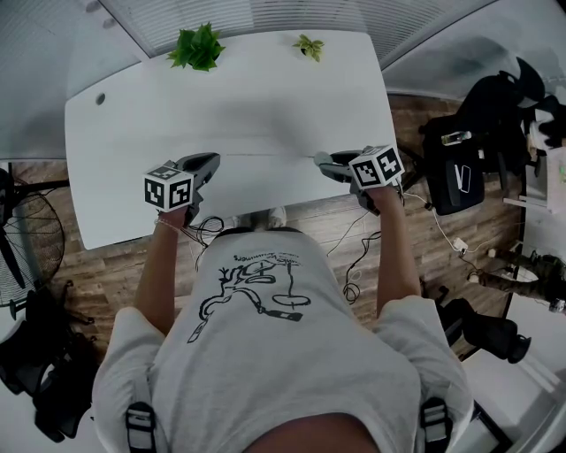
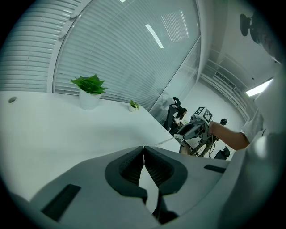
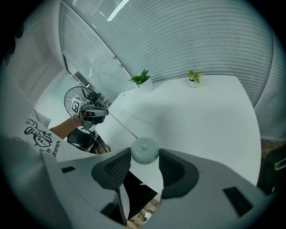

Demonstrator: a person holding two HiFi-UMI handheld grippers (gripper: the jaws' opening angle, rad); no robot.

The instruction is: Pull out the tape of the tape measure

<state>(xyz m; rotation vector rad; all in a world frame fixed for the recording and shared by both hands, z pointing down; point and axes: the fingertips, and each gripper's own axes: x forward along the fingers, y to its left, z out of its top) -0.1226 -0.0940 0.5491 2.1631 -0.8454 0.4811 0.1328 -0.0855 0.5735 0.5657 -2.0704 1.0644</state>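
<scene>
A white table (image 1: 221, 97) spreads ahead of both claws. Far beyond the left claw (image 1: 210, 162), a big leafy plant (image 1: 196, 46) stands at the table's back edge. A small plant (image 1: 309, 45) stands far beyond the right claw (image 1: 324, 161). Window blinds (image 1: 265, 13) run behind them. The wood floor (image 1: 106, 274) shows around the table. A fan (image 1: 26, 234) stands out left of the left claw, and a black chair (image 1: 460, 168) right of the right claw.

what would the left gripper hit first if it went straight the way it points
Bare white table top lies ahead of the left gripper; the first thing near its line looks like the small potted plant at the far corner, though depth is unclear.
</scene>
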